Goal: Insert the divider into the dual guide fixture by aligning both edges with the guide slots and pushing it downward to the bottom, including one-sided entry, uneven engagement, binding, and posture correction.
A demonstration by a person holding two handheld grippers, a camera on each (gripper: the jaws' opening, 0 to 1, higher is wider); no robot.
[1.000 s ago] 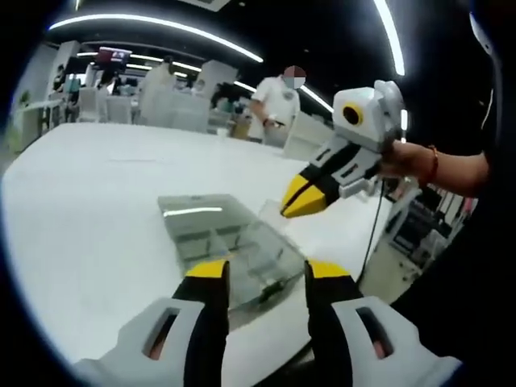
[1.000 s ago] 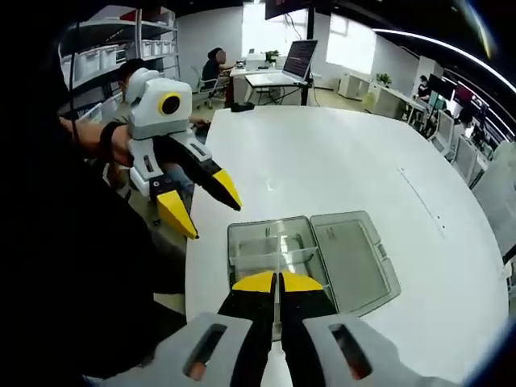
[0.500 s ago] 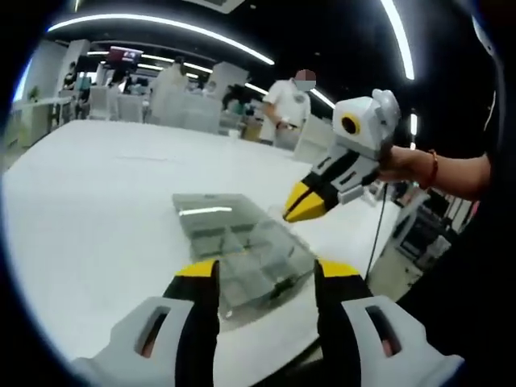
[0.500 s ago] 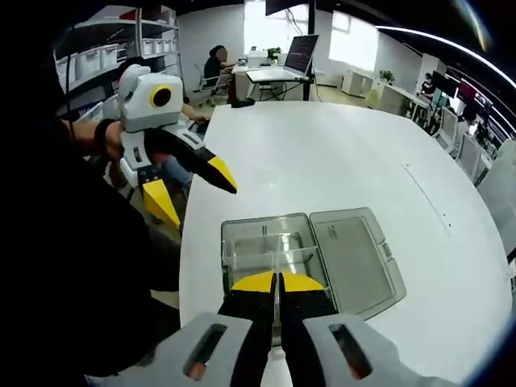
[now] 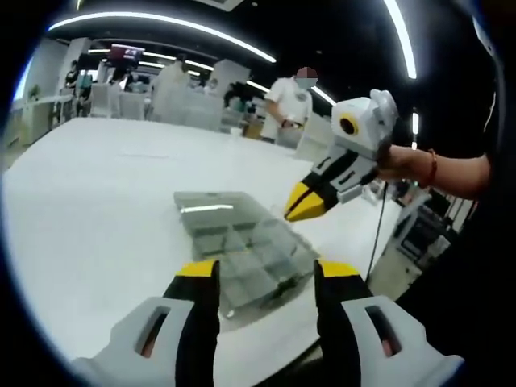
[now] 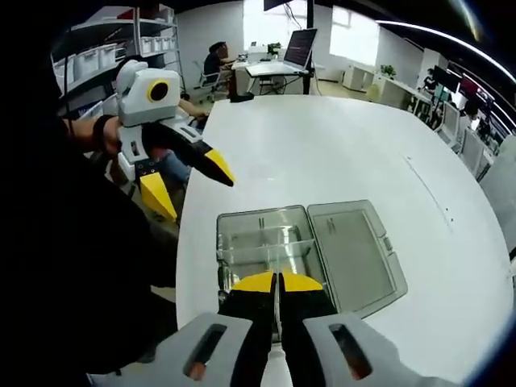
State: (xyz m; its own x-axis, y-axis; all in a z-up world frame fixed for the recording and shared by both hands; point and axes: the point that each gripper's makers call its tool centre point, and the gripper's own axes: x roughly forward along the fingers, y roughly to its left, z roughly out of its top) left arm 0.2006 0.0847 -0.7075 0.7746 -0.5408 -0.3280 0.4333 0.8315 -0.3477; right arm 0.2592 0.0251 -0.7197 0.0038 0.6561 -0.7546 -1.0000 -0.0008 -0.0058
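Note:
A clear plastic box (image 6: 262,230) with slotted walls lies on the white table (image 6: 322,145), its hinged lid (image 6: 355,250) folded open flat beside it. My right gripper (image 6: 276,282) hovers over the box's near edge, shut on a thin clear divider whose edge shows faintly between the tips. In the left gripper view the same box (image 5: 242,250) sits just beyond my left gripper (image 5: 270,274), which is open and holds nothing. The right gripper (image 5: 300,210) comes in there from the right, above the box. The left gripper (image 6: 189,189) hangs open left of the box.
The box sits close to the table's edge (image 6: 184,266), with the person's dark sleeve (image 6: 72,242) beside it. Bare white tabletop (image 5: 97,185) stretches beyond the box. Desks, shelves and people (image 5: 297,101) stand far behind.
The right gripper has drifted slightly over the box with its jaws still shut. The left gripper stays open and has pulled a little away to the left.

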